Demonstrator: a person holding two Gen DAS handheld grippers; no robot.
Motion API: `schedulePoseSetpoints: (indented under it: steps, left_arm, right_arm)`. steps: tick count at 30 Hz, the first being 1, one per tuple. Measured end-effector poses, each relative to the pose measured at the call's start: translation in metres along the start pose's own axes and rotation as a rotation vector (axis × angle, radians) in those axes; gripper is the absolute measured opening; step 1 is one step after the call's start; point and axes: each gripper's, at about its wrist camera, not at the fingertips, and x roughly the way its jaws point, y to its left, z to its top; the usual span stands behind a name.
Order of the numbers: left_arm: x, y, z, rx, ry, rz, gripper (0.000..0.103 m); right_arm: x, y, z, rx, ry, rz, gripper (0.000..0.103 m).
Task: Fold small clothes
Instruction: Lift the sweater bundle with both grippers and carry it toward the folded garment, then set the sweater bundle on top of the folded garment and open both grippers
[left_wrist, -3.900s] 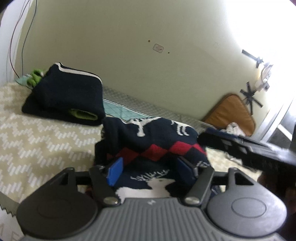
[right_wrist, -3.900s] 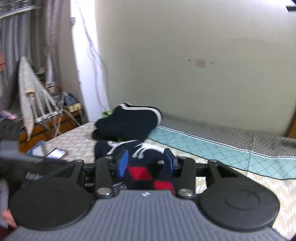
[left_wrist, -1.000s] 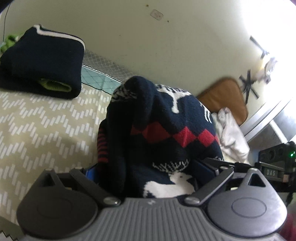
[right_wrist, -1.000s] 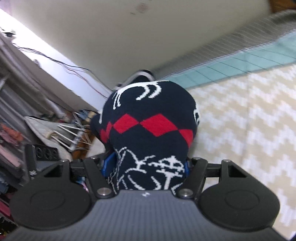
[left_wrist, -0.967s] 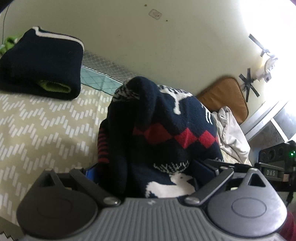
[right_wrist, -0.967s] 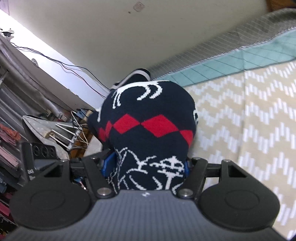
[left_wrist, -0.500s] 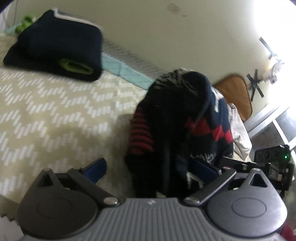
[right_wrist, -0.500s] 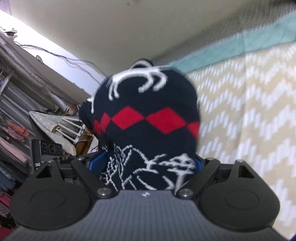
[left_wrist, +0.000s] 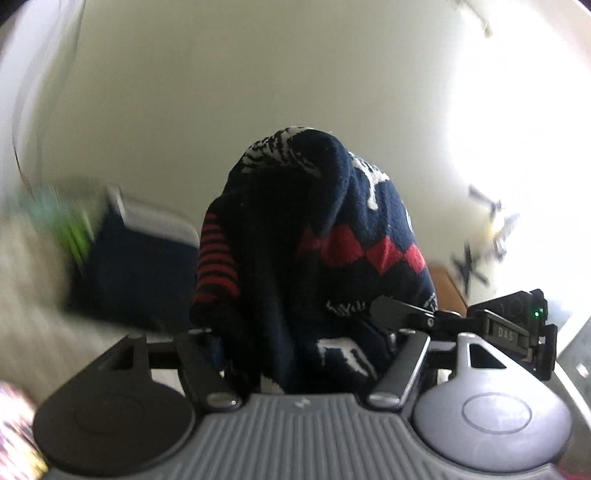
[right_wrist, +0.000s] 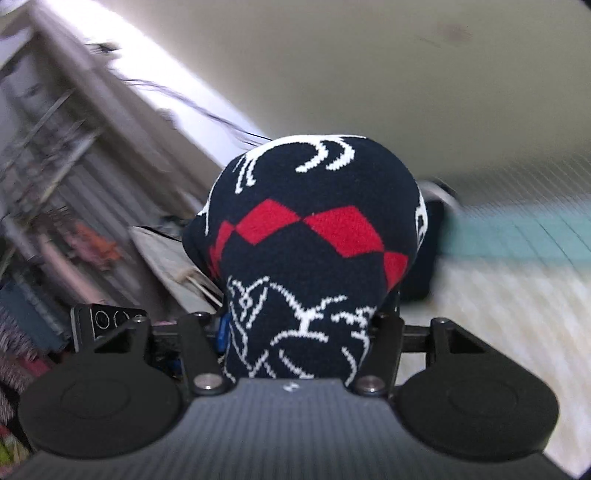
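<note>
Navy knitted sweater with white reindeer figures and a band of red diamonds (left_wrist: 325, 258) bunched up between both of my grippers, filling the middle of each wrist view. Left gripper (left_wrist: 306, 354): fingers closed on the sweater, cloth piled over them, a red-and-navy striped cuff (left_wrist: 216, 254) hanging on the near left side. Right gripper (right_wrist: 295, 339): fingers likewise clamped on the knit, which bulges up in a rounded hump above them; a sliver of blue finger pad (right_wrist: 222, 326) shows at the left edge of the cloth. My right gripper's body also shows in the left view (left_wrist: 491, 328), close beside, green light lit.

Behind the sweater, blurred: a folded dark navy garment with a white stripe (left_wrist: 147, 254) lying on the beige zigzag-patterned bedspread (right_wrist: 498, 306), with a teal quilted strip (right_wrist: 517, 236) further back. Pale plain wall (left_wrist: 258, 92) behind everything. Cluttered shelving (right_wrist: 55, 184) at the left of the right view, too smeared to itemise.
</note>
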Motion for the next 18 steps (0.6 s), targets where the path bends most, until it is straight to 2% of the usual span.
schedulePoseSetpoints:
  steps: [4,5,7,11,13,14,15,16,18]
  left_arm:
    - [-0.023,0.003,0.061,0.082,-0.141,0.120,0.069]
    - [-0.020,0.008,0.072,0.087,-0.155,0.150,0.070]
    - [-0.004,0.025,0.088,0.069,-0.146,0.192,0.070]
    - [0.073,0.087,0.089,-0.011,-0.044,0.280,0.072]
    - [0.119,0.124,0.075,-0.068,0.062,0.355,0.071]
    - [0.148,0.146,0.064,-0.123,0.150,0.419,0.074]
    - [0.160,0.163,0.056,-0.171,0.172,0.426,0.096]
    - [0.158,0.170,0.051,-0.225,0.125,0.414,0.097]
    - [0.151,0.172,0.050,-0.234,0.105,0.384,0.097]
  right_arm:
    - [0.054,0.023,0.057,-0.057,-0.027,0.145,0.061]
    - [0.071,0.022,0.072,-0.057,-0.030,0.172,0.061]
    - [0.095,0.016,0.086,-0.075,-0.040,0.172,0.061]
    - [0.145,-0.035,0.093,-0.025,0.003,0.063,0.062]
    - [0.173,-0.077,0.082,0.029,0.053,-0.064,0.064]
    - [0.191,-0.102,0.071,0.070,0.108,-0.197,0.065]
    - [0.200,-0.116,0.061,0.068,0.137,-0.257,0.064]
    - [0.197,-0.117,0.055,0.039,0.103,-0.231,0.063]
    - [0.195,-0.103,0.055,-0.017,0.113,-0.270,0.064]
